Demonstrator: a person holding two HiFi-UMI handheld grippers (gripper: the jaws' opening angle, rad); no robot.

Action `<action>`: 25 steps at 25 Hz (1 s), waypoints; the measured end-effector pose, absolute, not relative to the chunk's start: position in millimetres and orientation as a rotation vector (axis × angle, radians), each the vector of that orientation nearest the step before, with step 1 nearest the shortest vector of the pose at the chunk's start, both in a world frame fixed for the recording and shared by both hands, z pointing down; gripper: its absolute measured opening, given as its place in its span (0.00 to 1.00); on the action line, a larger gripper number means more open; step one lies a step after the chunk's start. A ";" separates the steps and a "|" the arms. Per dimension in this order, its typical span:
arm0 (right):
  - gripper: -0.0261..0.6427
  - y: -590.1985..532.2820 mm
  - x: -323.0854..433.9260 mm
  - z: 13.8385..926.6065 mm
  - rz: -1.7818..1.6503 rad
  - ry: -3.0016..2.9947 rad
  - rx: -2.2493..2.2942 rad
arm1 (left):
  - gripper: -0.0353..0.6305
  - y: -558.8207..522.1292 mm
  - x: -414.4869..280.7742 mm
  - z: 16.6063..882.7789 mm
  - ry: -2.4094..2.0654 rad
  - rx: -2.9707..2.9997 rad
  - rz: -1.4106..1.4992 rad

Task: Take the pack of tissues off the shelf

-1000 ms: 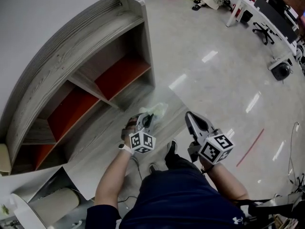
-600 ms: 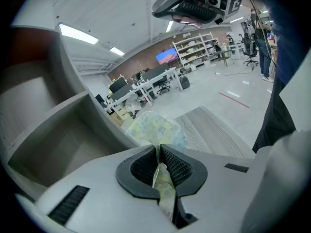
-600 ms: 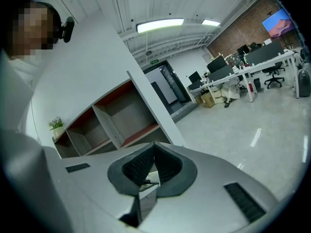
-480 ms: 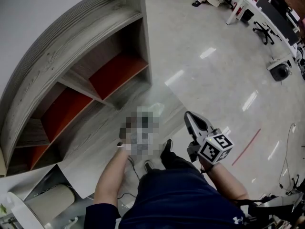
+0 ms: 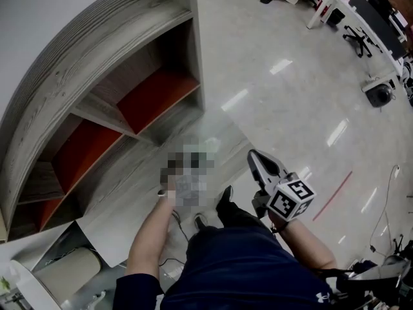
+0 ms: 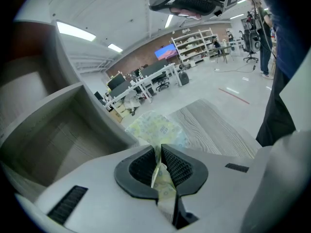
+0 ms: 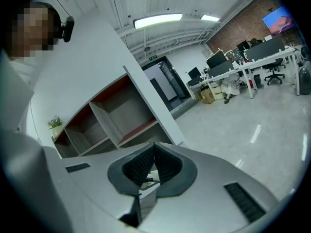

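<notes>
The pack of tissues (image 6: 155,127), pale yellow-green with a small print, is off the shelf, and my left gripper (image 6: 159,161) is shut on its edge. The pack hangs out beyond the jaws over a wood-grain floor panel (image 6: 214,125). In the head view a blurred patch covers this gripper and the pack; only the left forearm (image 5: 151,231) shows. My right gripper (image 5: 253,157) is shut on nothing, held to the right of the left one, at about waist height. The grey shelf unit (image 5: 97,108) with red boards stands to the left, its compartments bare.
Glossy floor spreads to the right, with a red line (image 5: 335,196) on it. Desks and office chairs (image 5: 358,18) stand far back right, near a black round device (image 5: 381,94). A pale cylinder (image 5: 71,276) lies at lower left. The person's shoes (image 5: 224,202) are below the grippers.
The head view has shifted a little. Both grippers stay roughly where they were. The left gripper and pack, plain a second ago, are now under a blurred patch.
</notes>
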State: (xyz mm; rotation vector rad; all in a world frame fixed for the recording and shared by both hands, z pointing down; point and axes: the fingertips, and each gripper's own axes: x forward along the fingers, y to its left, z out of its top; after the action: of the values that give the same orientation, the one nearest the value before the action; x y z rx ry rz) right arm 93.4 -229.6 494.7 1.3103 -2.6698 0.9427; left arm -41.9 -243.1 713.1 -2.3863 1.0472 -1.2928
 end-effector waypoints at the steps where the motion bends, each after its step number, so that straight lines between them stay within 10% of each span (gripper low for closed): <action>1: 0.06 -230.1 93.1 495.0 0.944 -2.668 1.310 | 0.10 -243.5 -42.4 715.0 1.048 -2.387 -1.300; 25: 0.06 -223.7 69.1 501.0 1.008 -2.660 1.296 | 0.56 -231.7 -54.8 734.1 1.079 -2.598 -1.373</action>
State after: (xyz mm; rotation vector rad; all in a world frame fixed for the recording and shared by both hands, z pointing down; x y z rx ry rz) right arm 69.1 -223.7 501.0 1.2965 -2.6605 1.0077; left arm -54.8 -231.7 734.1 -2.5977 1.0789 -1.3733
